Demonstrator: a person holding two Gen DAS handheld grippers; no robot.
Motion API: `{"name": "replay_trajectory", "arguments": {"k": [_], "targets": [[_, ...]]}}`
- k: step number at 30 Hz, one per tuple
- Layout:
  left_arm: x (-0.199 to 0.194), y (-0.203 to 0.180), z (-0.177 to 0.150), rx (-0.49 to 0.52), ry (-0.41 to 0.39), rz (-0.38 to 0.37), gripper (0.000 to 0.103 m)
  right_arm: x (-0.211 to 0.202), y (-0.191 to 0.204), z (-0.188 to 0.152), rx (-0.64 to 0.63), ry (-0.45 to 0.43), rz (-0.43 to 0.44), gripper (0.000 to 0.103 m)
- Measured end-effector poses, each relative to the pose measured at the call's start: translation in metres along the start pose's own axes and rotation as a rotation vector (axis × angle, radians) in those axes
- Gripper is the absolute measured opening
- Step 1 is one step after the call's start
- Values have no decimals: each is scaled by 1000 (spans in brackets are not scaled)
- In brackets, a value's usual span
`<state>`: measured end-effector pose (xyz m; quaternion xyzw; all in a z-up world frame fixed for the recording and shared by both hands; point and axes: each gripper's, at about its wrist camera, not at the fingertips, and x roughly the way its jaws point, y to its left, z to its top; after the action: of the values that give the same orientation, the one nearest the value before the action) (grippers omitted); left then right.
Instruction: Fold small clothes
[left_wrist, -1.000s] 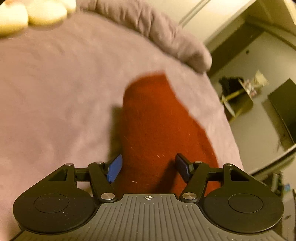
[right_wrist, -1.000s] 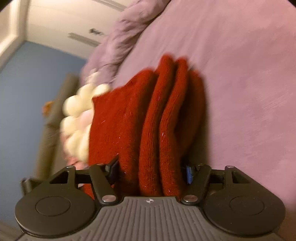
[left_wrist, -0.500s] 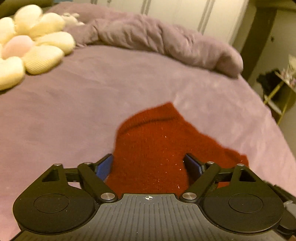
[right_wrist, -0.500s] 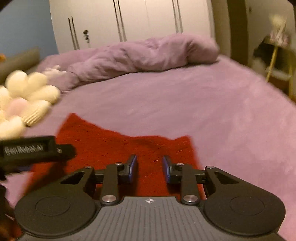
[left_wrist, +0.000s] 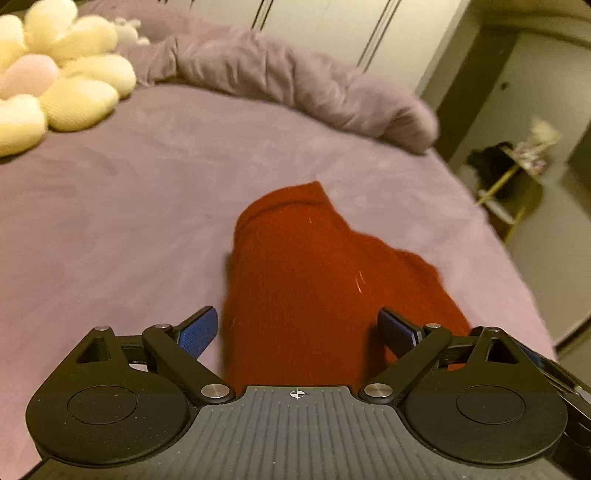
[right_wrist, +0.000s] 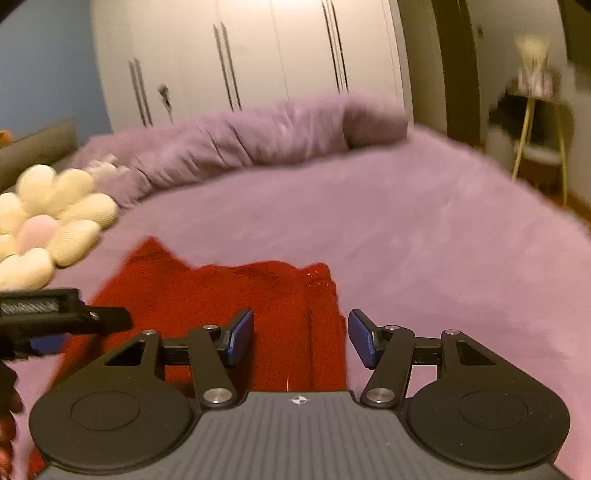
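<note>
A small red knitted garment (left_wrist: 317, 273) lies folded on the purple bed cover (left_wrist: 110, 229). It also shows in the right wrist view (right_wrist: 229, 295), spread flat with a raised fold along its right edge. My left gripper (left_wrist: 297, 330) is open, its blue pads on either side of the garment's near end. My right gripper (right_wrist: 301, 338) is open over the garment's right edge, holding nothing. The left gripper's black body (right_wrist: 55, 314) pokes in at the left of the right wrist view.
A cream flower-shaped cushion (left_wrist: 55, 85) lies at the far left of the bed. A rolled purple duvet (left_wrist: 295, 85) runs along the back. White wardrobe doors (right_wrist: 240, 62) stand behind. The bed's right edge drops to the floor near a small side table (right_wrist: 535, 110).
My right gripper has let go of the bunched garment and opened wider; the garment now lies flat. Both grippers have tilted up and drawn back slightly.
</note>
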<state>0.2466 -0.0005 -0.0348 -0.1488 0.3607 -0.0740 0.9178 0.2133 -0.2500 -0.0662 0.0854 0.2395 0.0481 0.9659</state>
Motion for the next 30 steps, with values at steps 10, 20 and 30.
{"name": "replay_trajectory", "arguments": {"k": [10,20,30], "targets": [[-19,-3,-65,72,97,68,102,-30,52,-52,-307,170,-69,24],[-44,2,-73,70,110,95,103,-47,69,-55,-393,225,-65,23],[-44,-7,-73,141,172,158,103,-26,73,-48,-200,355,42,23]]}}
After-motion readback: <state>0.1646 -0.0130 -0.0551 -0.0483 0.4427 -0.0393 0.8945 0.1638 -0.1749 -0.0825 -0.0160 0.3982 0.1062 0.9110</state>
